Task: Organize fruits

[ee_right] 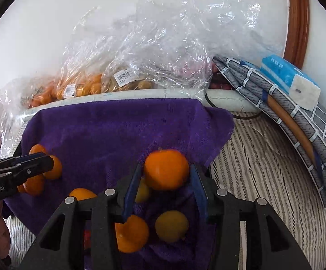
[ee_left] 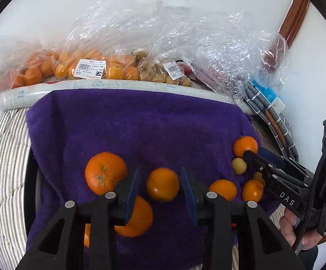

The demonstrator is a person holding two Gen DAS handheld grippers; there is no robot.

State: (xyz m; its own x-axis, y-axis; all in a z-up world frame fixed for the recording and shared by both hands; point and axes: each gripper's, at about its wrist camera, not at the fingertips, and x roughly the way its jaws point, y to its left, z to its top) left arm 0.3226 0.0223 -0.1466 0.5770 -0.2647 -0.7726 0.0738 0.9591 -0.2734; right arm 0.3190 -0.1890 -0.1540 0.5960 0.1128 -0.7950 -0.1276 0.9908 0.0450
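Several oranges and small yellow fruits lie on a purple towel (ee_left: 140, 123). My left gripper (ee_left: 160, 181) is open, its blue pads on either side of a small orange (ee_left: 162, 184) without clearly touching it. A larger orange (ee_left: 105, 172) lies to its left. My right gripper (ee_right: 166, 175) has its pads against the sides of an orange (ee_right: 166, 169). It also shows at the right of the left wrist view (ee_left: 249, 155), by an orange (ee_left: 245, 145) and a yellow fruit (ee_left: 239, 166). Below it lie a yellowish fruit (ee_right: 171, 226) and another orange (ee_right: 132, 232).
Clear plastic bags (ee_left: 91, 67) of oranges and small brown fruits sit behind the towel on a white tray rim (ee_left: 118, 84). A folded grey cloth (ee_right: 286, 110) and a tissue pack (ee_right: 291, 78) lie to the right on a striped sheet (ee_right: 264, 168).
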